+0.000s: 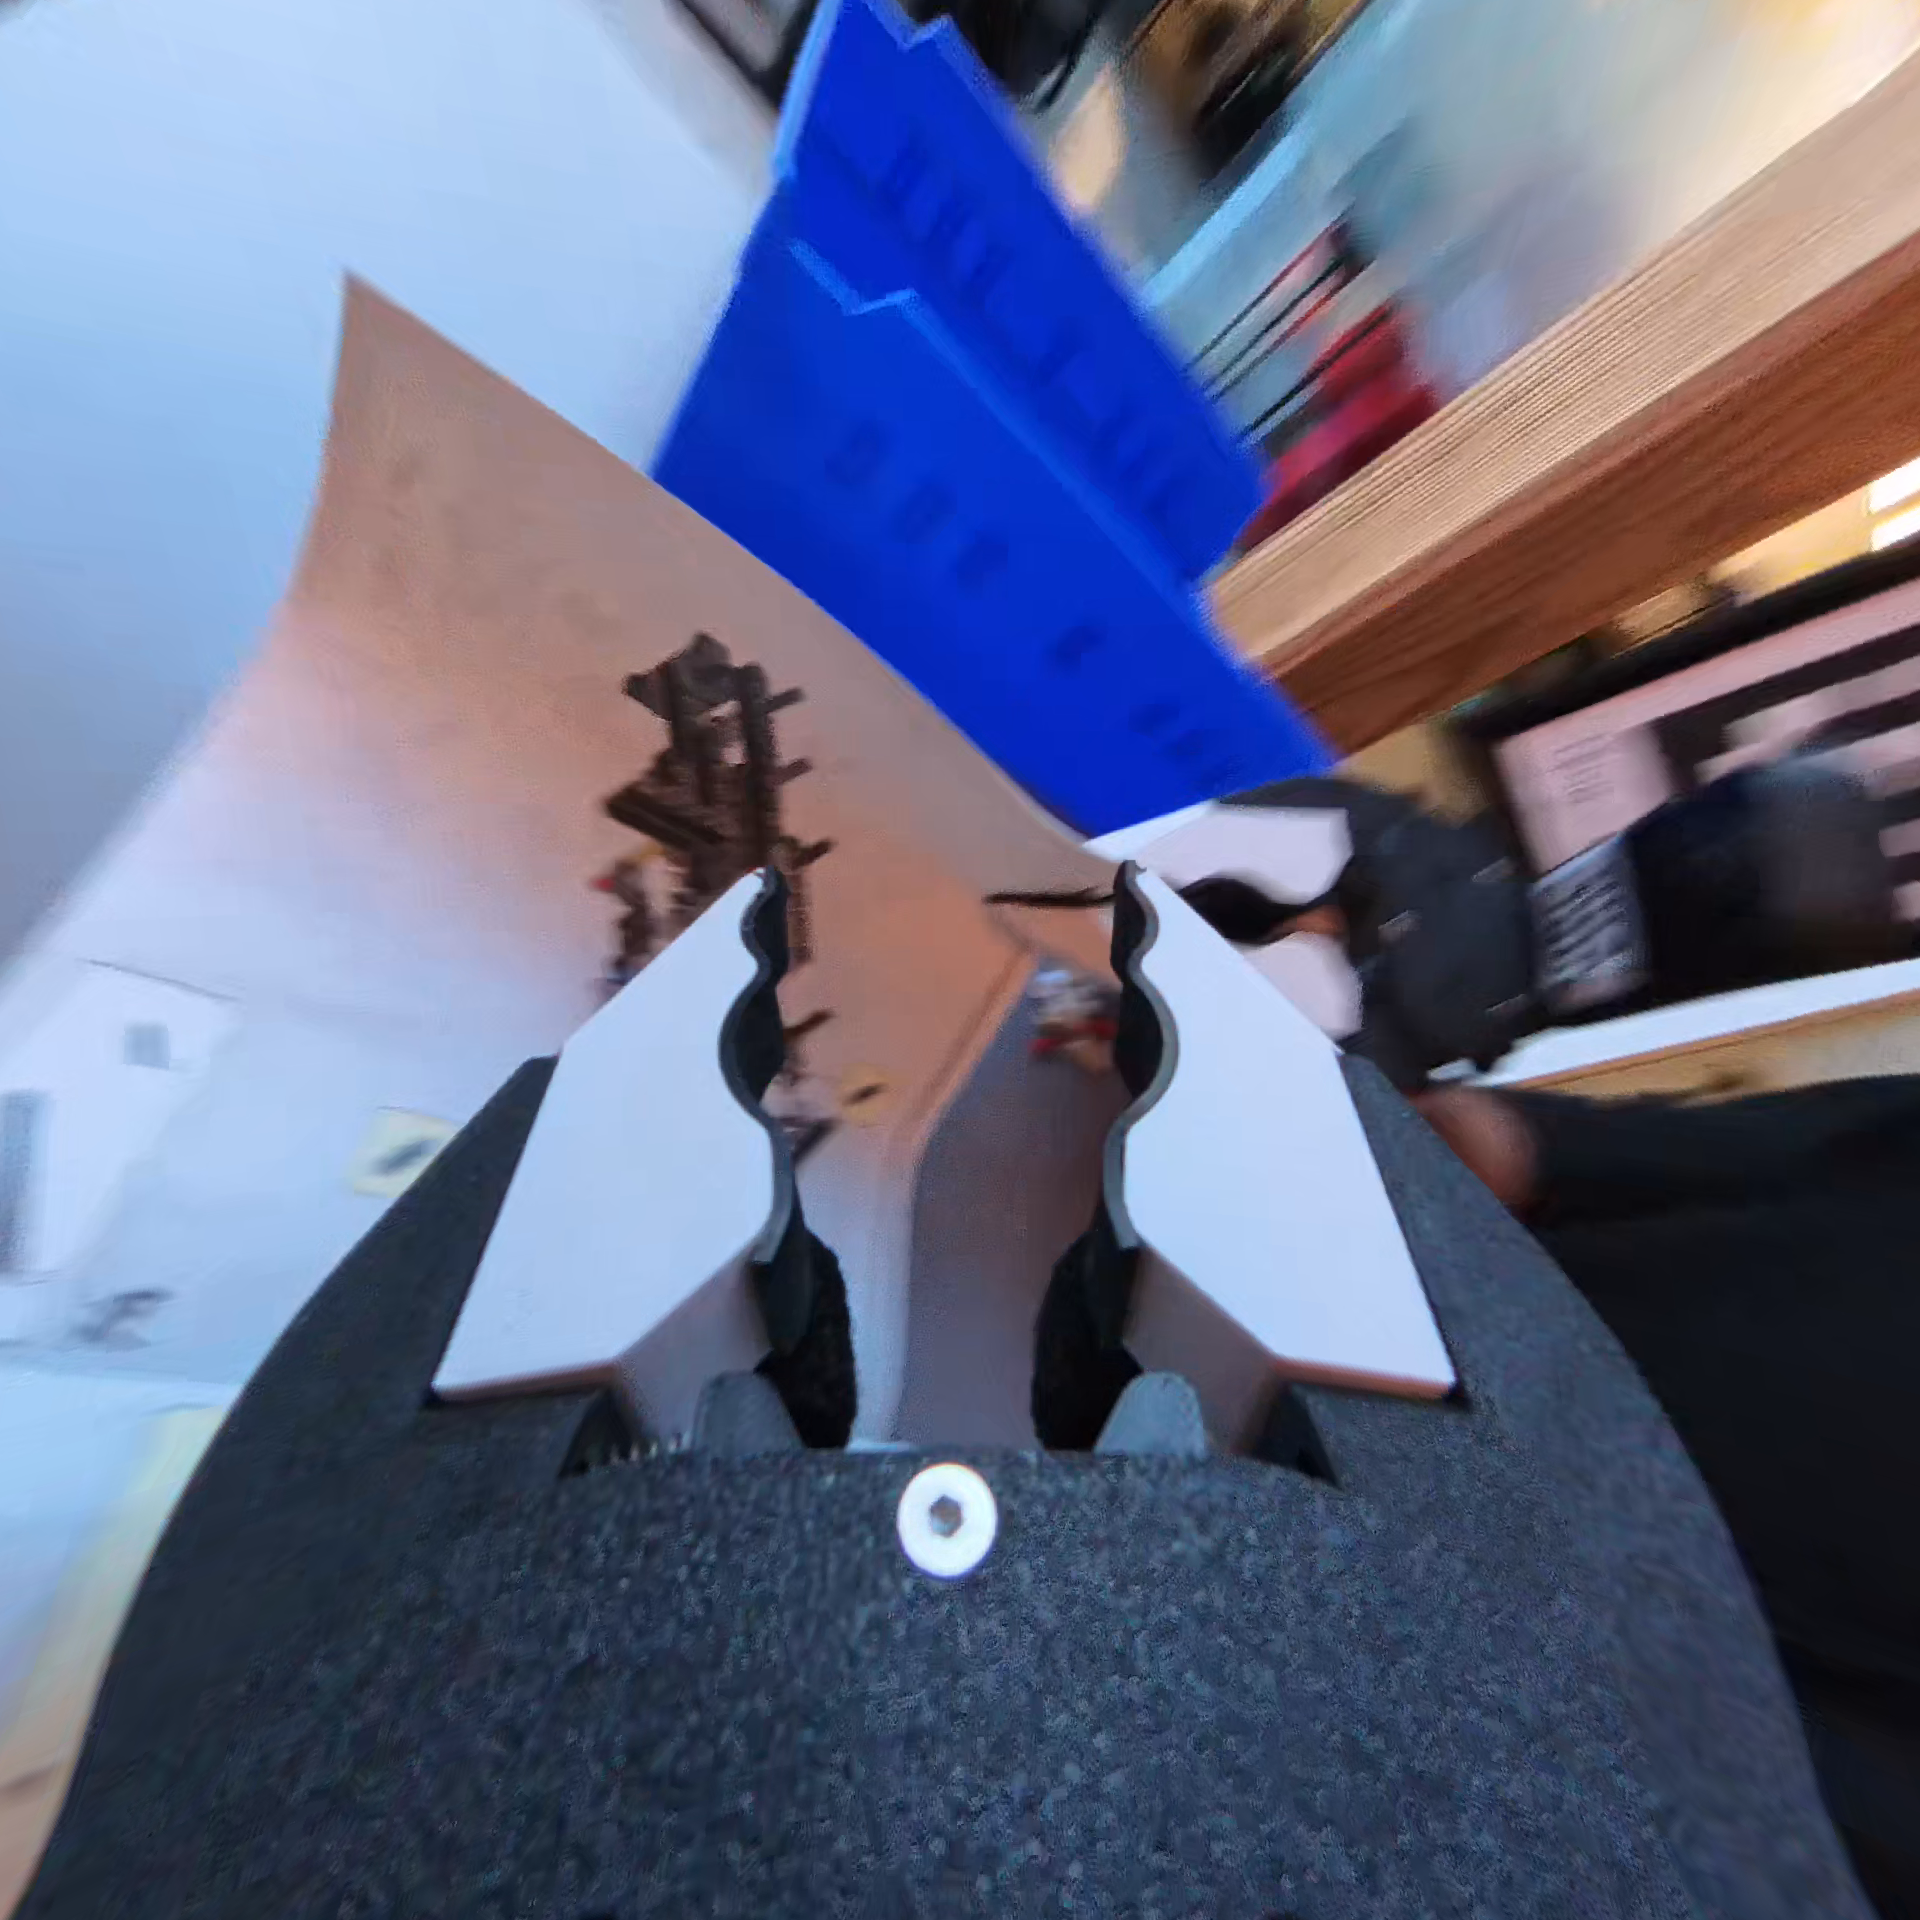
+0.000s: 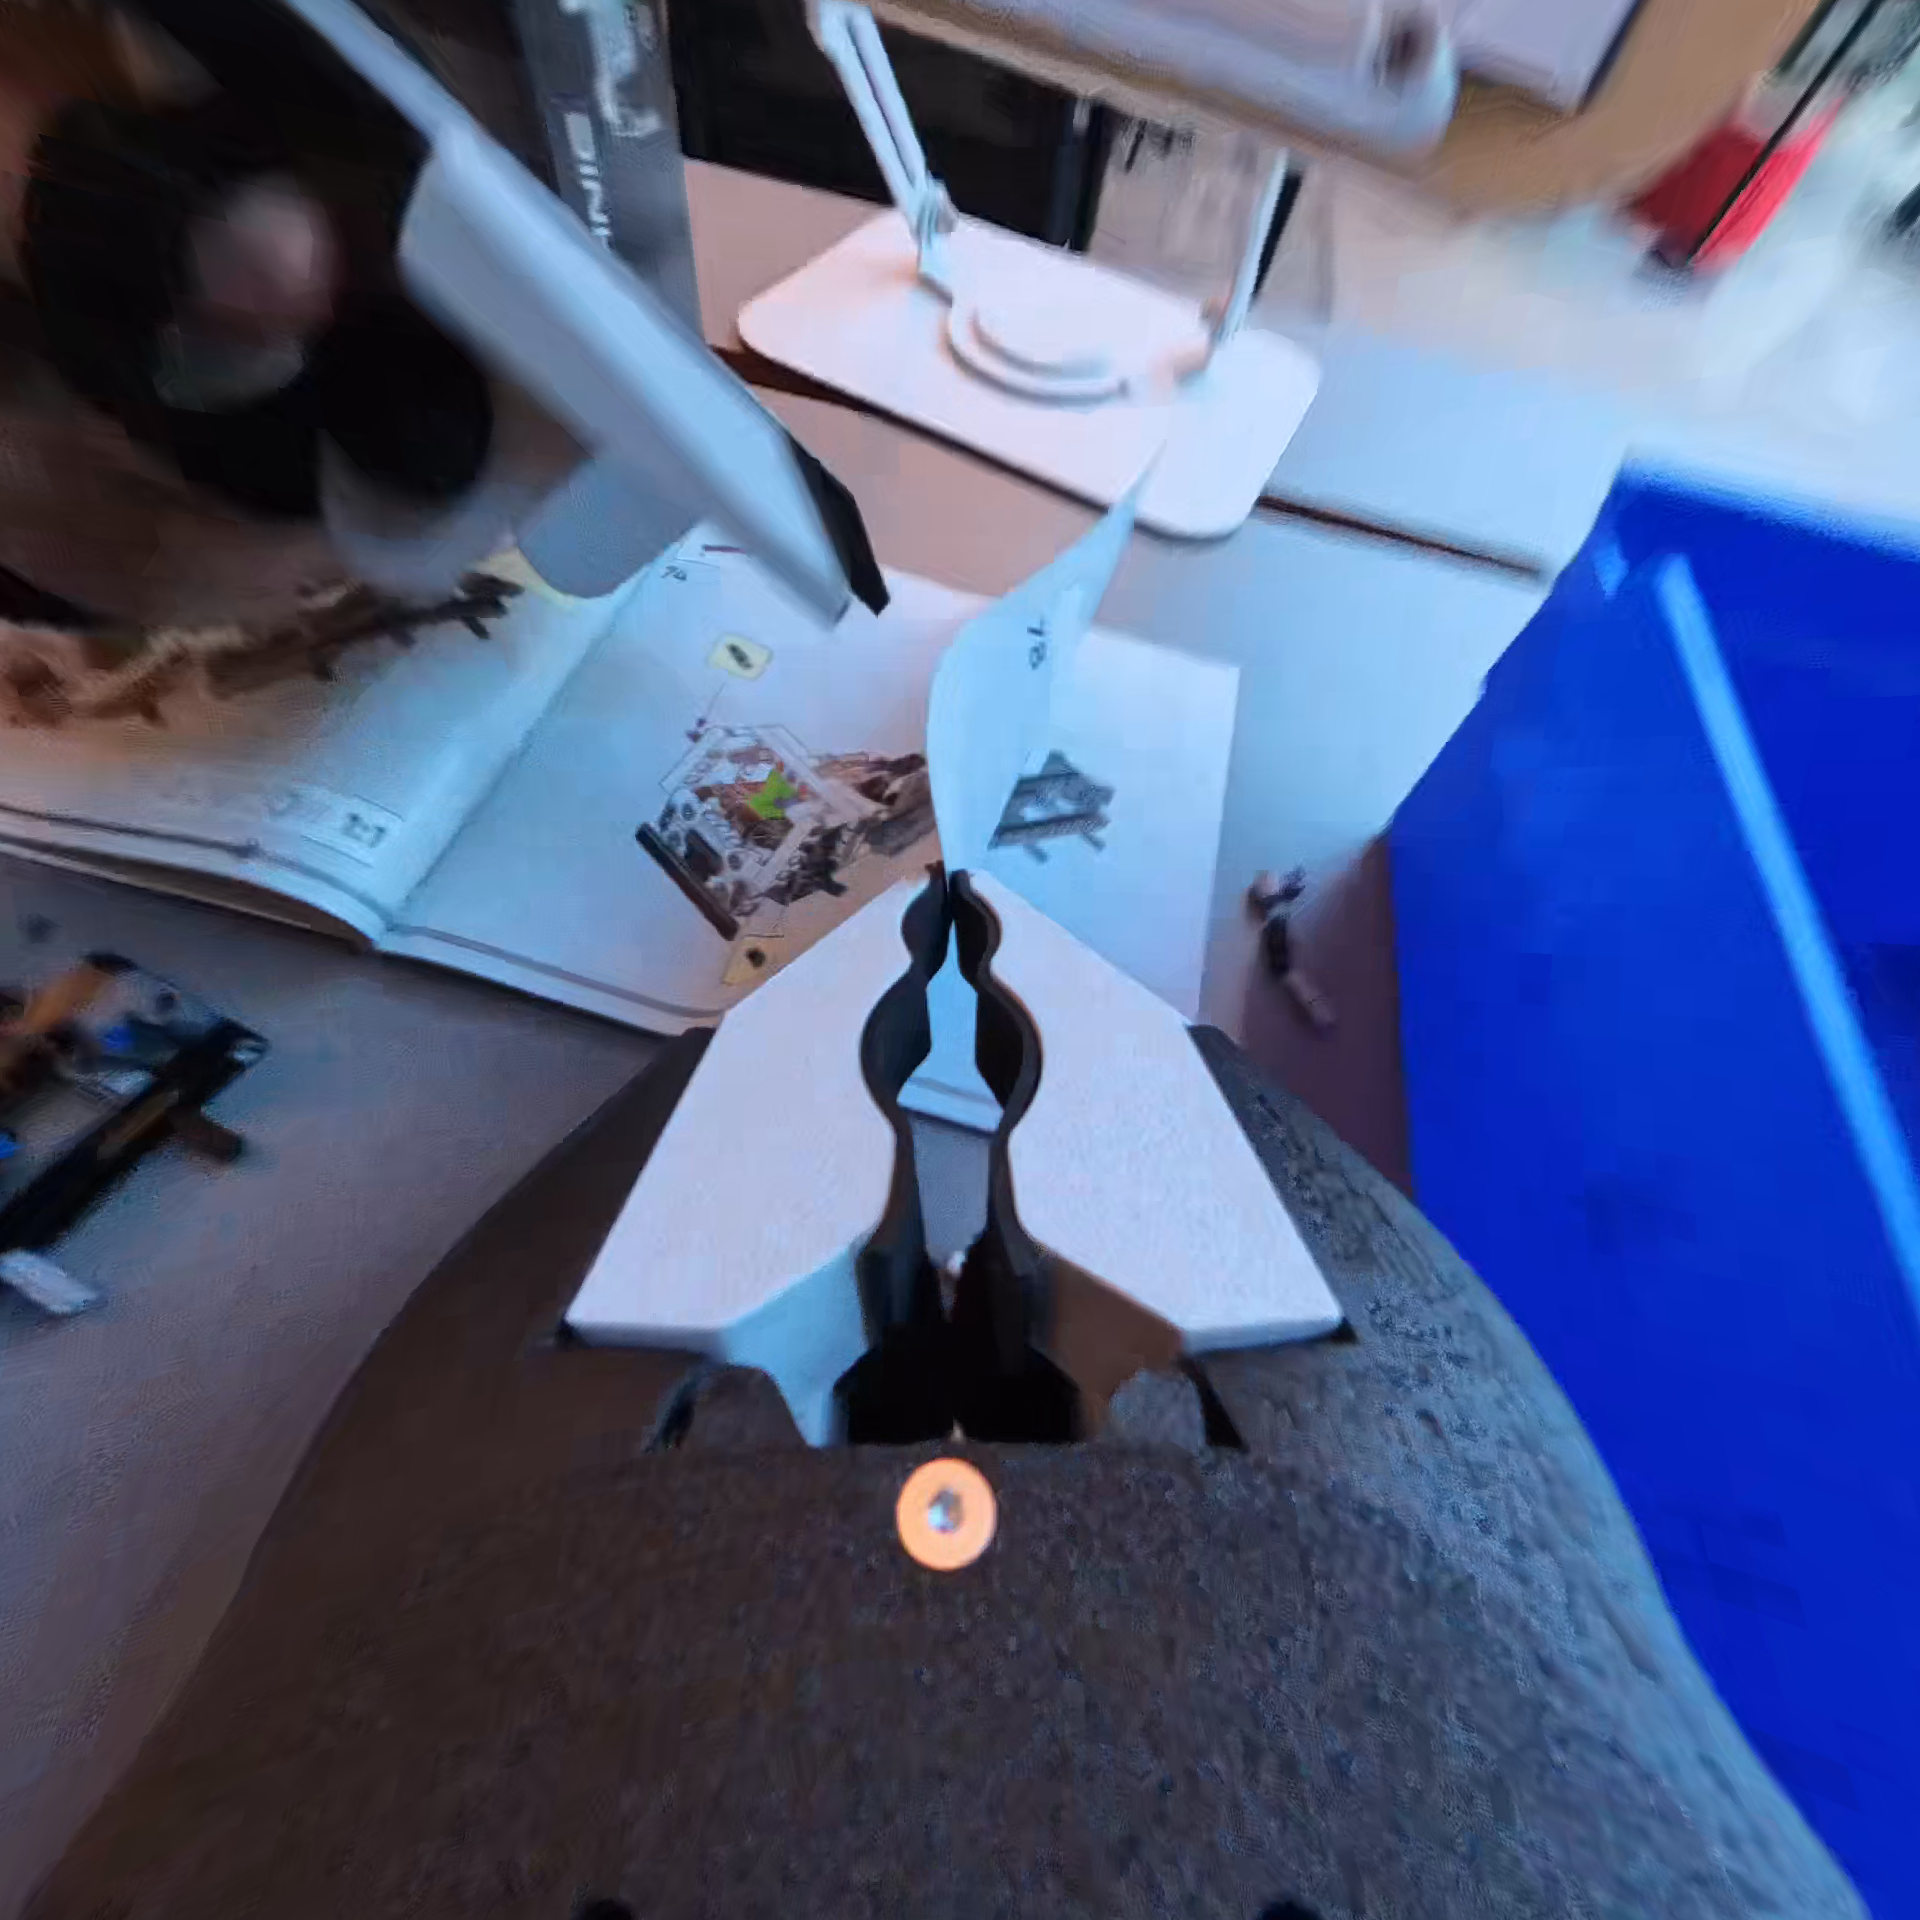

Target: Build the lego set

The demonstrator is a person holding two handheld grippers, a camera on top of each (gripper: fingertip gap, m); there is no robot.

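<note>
The instruction booklet [image 2: 540, 831] lies open on the table. My right gripper [image 2: 951, 883] is shut on the edge of one page [image 2: 1013, 707] and holds it lifted and curled. In the left wrist view the same page [image 1: 499, 644] stands up in front, with a dark build drawing on it. My left gripper [image 1: 945, 883] is open and empty, just in front of the page. It also shows in the right wrist view [image 2: 847, 582], above the booklet. The right gripper's white fingers [image 1: 1236, 847] show at the page's corner. A partly built dark lego model [image 2: 104, 1060] lies at the left.
A blue bin [image 2: 1662, 1039] stands close on the right, also in the left wrist view [image 1: 956, 468]. A white lamp base [image 2: 1039, 343] sits behind the booklet. Small loose pieces [image 2: 1283, 945] lie between booklet and bin. A wooden shelf edge [image 1: 1558, 499] is beyond.
</note>
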